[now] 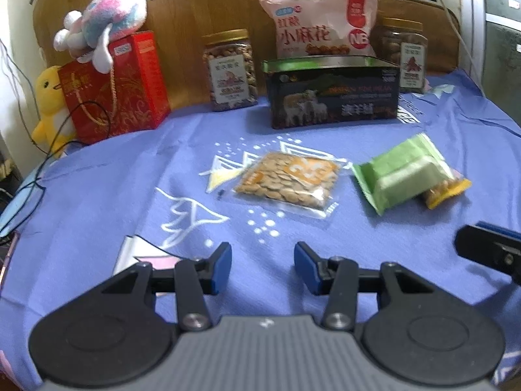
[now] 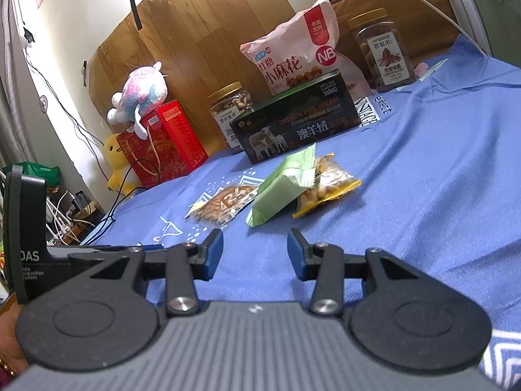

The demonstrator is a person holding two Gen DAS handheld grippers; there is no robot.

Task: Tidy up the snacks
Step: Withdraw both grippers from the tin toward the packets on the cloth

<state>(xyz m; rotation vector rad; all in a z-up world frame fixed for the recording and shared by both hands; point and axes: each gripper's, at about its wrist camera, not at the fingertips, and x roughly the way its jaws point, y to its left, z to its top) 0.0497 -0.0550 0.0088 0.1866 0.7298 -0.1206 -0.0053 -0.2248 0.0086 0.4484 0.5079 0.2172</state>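
On the blue printed cloth [image 1: 97, 195] covering the desk lie three small snack packets: a clear packet of nuts with an orange label [image 1: 288, 179], a green wrapped packet [image 1: 403, 174] and, partly hidden beneath it, a yellow-edged packet of peanuts [image 1: 446, 190] touching it. Behind them, along the wooden board, stand two clear jars with gold lids, one of nuts [image 1: 231, 70] left of the black tin and one [image 1: 405, 53] right of it, half hidden by the pink bag. One black tin with sheep printed on it [image 1: 332, 93] stands in the middle, and one pink snack bag [image 1: 322, 22] rises upright behind it or in it; which, I cannot tell. One red gift box [image 1: 120, 88] at far left carries a pastel plush toy [image 1: 104, 19], with a yellow plush duck [image 1: 50, 104] beside it, partly covered. The left tool [image 1: 263, 267] hovers over bare cloth, jaws partly apart and empty. The right tool [image 2: 255, 254] is likewise partly apart, holding nothing, near the green packet; in the left view only its tip shows, cut off at the edge.
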